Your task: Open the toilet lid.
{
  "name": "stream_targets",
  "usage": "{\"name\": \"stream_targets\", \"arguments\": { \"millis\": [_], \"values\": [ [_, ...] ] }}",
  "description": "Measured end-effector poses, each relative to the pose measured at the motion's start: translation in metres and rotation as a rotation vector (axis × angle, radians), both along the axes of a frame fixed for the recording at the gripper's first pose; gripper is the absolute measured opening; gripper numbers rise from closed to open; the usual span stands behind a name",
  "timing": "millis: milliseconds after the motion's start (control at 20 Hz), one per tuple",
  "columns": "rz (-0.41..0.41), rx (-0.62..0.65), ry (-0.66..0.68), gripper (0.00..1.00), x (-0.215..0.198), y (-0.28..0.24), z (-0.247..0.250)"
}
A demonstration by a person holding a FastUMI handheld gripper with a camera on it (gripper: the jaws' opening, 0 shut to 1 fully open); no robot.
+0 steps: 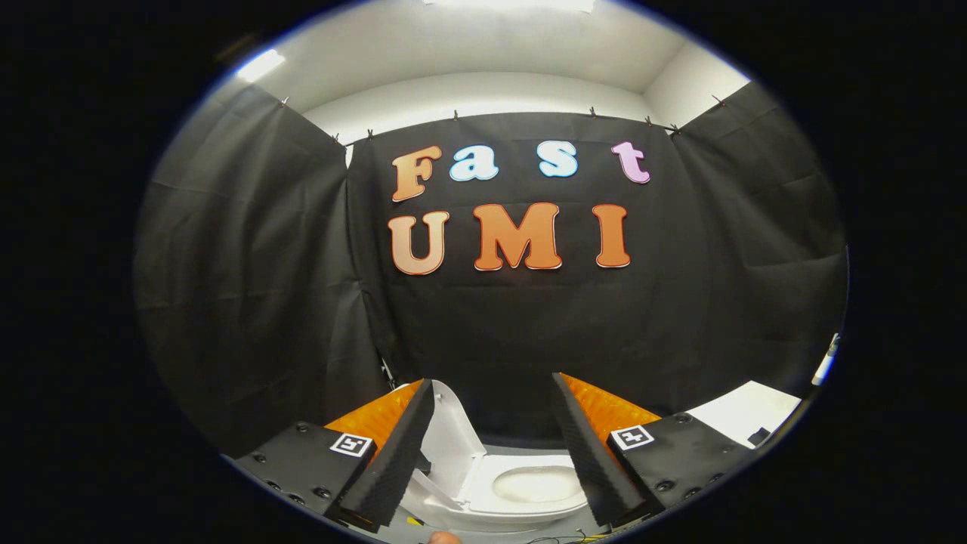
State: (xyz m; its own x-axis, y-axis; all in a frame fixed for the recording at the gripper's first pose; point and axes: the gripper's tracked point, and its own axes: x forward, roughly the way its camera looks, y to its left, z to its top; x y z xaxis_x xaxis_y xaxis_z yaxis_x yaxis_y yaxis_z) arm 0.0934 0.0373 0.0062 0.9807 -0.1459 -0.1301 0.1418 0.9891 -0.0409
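Since the lid (pixel 447 446) already stands up beside the bowl (pixel 535 483), I keep my tongs (pixel 491 442) spread wide, empty, backing off gently.

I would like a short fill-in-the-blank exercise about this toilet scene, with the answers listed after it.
1. The toilet lid stands ____, leaning to one side of the bowl.
2. The gripper has its jaws ____, with nothing held between them.
3. The toilet seat lies ____ on the bowl, seen between the two jaws.
4. Behind the toilet hangs a ____ cloth wall.

Missing words: raised; open; down; black
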Motion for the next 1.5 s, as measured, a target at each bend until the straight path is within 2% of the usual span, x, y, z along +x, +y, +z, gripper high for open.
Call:
{"name": "stream_targets", "arguments": {
  "millis": [1500],
  "values": [
    [0.007, 0.009, -0.009, 0.99, -0.0031, 0.0013, 0.0023]
  ]
}}
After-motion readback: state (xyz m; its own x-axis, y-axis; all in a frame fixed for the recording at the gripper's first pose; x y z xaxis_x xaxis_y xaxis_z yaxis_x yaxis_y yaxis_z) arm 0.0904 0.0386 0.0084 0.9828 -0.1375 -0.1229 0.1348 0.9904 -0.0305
